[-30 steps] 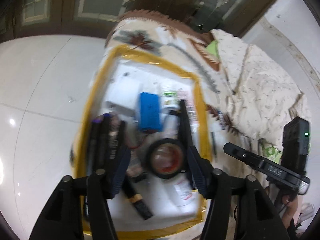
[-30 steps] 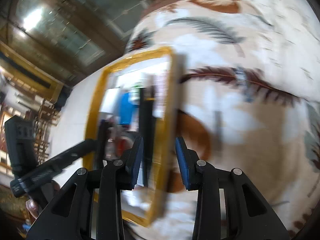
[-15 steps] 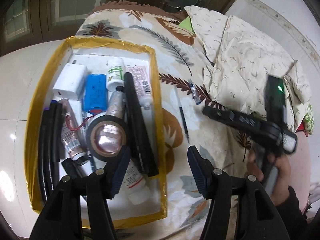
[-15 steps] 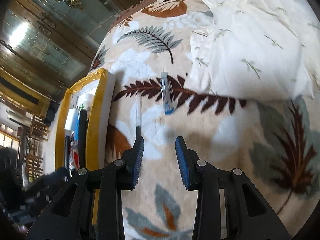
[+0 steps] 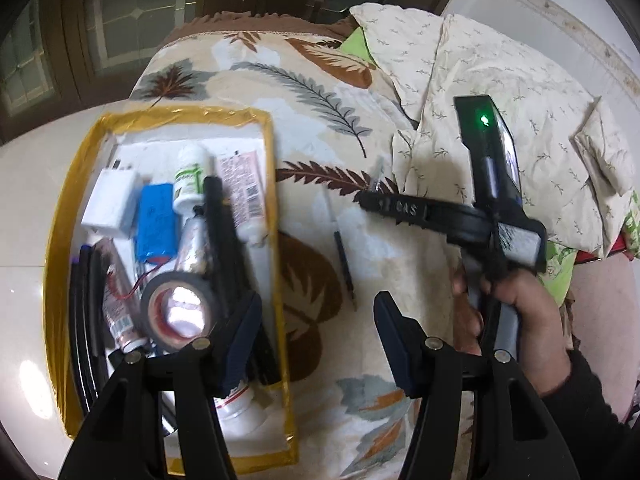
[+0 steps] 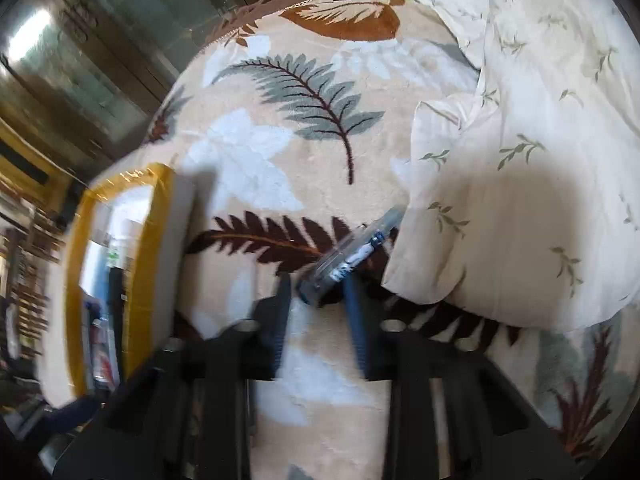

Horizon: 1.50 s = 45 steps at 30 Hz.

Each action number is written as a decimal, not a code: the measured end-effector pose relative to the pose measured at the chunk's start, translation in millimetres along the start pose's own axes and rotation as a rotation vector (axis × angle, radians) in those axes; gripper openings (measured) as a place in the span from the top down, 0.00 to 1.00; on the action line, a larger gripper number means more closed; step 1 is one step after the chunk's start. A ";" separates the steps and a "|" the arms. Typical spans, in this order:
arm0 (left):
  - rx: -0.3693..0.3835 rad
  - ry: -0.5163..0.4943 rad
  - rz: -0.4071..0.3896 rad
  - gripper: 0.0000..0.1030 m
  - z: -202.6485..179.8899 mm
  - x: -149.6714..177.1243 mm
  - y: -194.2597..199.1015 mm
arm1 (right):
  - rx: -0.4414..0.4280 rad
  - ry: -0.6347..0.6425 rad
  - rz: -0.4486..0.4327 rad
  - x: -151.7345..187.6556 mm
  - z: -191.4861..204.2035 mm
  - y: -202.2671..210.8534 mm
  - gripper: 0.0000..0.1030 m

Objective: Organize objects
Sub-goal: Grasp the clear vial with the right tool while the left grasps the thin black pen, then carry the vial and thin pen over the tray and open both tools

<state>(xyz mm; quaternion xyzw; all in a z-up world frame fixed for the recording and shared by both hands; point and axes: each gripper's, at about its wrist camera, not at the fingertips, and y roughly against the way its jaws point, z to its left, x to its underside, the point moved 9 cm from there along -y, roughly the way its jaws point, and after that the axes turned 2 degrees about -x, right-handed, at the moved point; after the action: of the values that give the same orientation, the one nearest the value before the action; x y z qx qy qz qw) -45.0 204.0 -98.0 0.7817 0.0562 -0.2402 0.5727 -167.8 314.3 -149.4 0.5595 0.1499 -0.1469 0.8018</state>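
On a leaf-patterned blanket (image 6: 256, 160), the right gripper (image 6: 316, 292) is closing around a small clear tube (image 6: 352, 252) bound for the yellow-rimmed tray (image 5: 276, 216); the left gripper (image 5: 318, 336) hangs wide, empty.

a leaf-patterned blanket (image 5: 320, 92) in beige, brown and grey-green covers a bed across the centre of both frames, its brown fringed edge along the top. a crumpled cream sheet (image 5: 500, 92) with small sprigs lies heaped at upper right. glossy white floor tiles (image 5: 24, 208) reflect light at left of the left wrist view. dark wooden doors with leaded glass panes (image 5: 132, 12) fill the upper left. a pale wall (image 5: 568, 24) with a stained border runs along the upper right.
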 end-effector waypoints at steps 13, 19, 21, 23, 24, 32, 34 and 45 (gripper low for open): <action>-0.086 -0.045 0.120 0.73 -37.5 -28.2 -69.5 | -0.182 -0.177 -0.005 54.8 -50.8 43.3 0.90; -0.160 -0.063 0.171 0.86 -37.0 -30.2 -101.4 | -0.182 -0.189 0.019 76.7 -57.3 49.0 0.91; -0.189 -0.071 0.192 0.94 -30.8 -27.8 -110.0 | -0.191 -0.188 0.007 77.3 -57.8 50.7 0.90; -0.166 -0.066 0.177 0.96 -28.6 -26.5 -108.1 | -0.207 -0.189 0.000 74.8 -54.7 52.1 0.90; -0.156 -0.063 0.174 0.97 -27.6 -24.6 -105.2 | -0.214 -0.183 -0.009 71.2 -51.7 53.3 0.89; 0.004 0.007 0.135 0.97 -22.4 -5.7 -57.3 | -0.156 -0.134 -0.016 34.3 -37.0 40.2 0.65; 0.030 0.019 0.134 0.97 -20.7 -1.1 -46.7 | -0.138 -0.141 0.004 27.6 -36.9 28.1 0.65; 0.069 0.100 0.118 0.97 27.9 10.8 -13.1 | -0.006 -0.053 0.015 54.2 -18.3 27.1 0.85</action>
<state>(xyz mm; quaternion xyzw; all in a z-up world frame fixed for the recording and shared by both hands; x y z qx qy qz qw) -49.0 180.7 -120.5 0.8140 0.0304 -0.1685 0.5551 -108.8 336.8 -154.2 0.5541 0.1248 -0.1552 0.8083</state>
